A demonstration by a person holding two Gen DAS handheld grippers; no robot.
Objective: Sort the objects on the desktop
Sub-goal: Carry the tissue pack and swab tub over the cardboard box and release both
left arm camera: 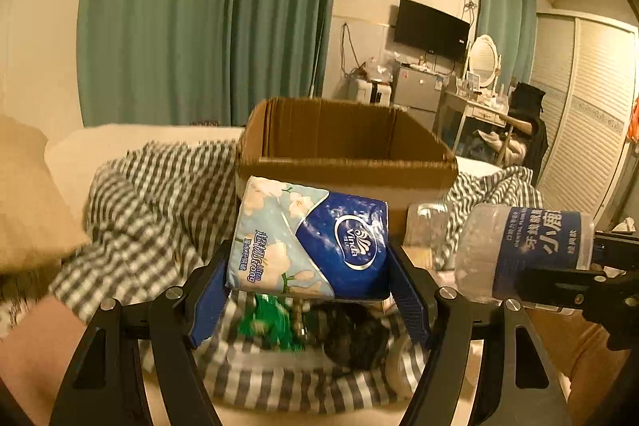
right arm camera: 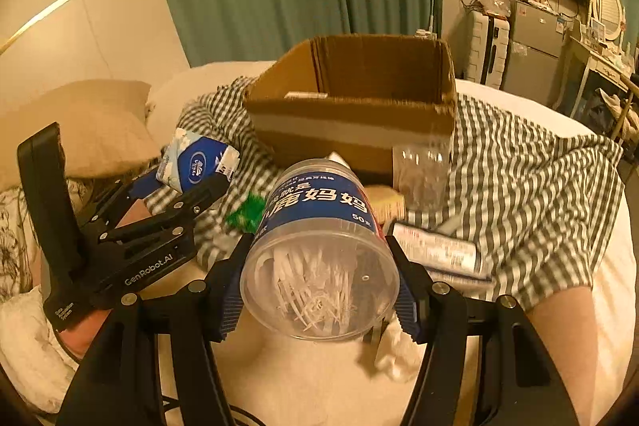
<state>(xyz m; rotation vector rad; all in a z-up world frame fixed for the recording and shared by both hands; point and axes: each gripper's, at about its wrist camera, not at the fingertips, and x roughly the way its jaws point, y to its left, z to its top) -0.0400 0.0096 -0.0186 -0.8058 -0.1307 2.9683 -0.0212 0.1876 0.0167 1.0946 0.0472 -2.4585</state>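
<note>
My left gripper (left arm camera: 309, 302) is shut on a blue and white Vinda tissue pack (left arm camera: 311, 238) and holds it in the air in front of an open cardboard box (left arm camera: 343, 174). It also shows in the right wrist view (right arm camera: 183, 182) with the tissue pack (right arm camera: 195, 158). My right gripper (right arm camera: 319, 300) is shut on a clear floss-pick jar (right arm camera: 319, 250) with a blue label, lying on its side in the jaws. The jar (left arm camera: 523, 250) shows at the right of the left wrist view. The cardboard box (right arm camera: 351, 114) stands on the bed behind both.
A checked blanket (right arm camera: 519, 186) covers the bed. On it lie a green packet (right arm camera: 247, 212), a clear glass (right arm camera: 423, 166), a silver tube-like item (right arm camera: 435, 246) and a dark object (left arm camera: 351, 338). Pillows (right arm camera: 80, 122) sit at left. Furniture stands at far right.
</note>
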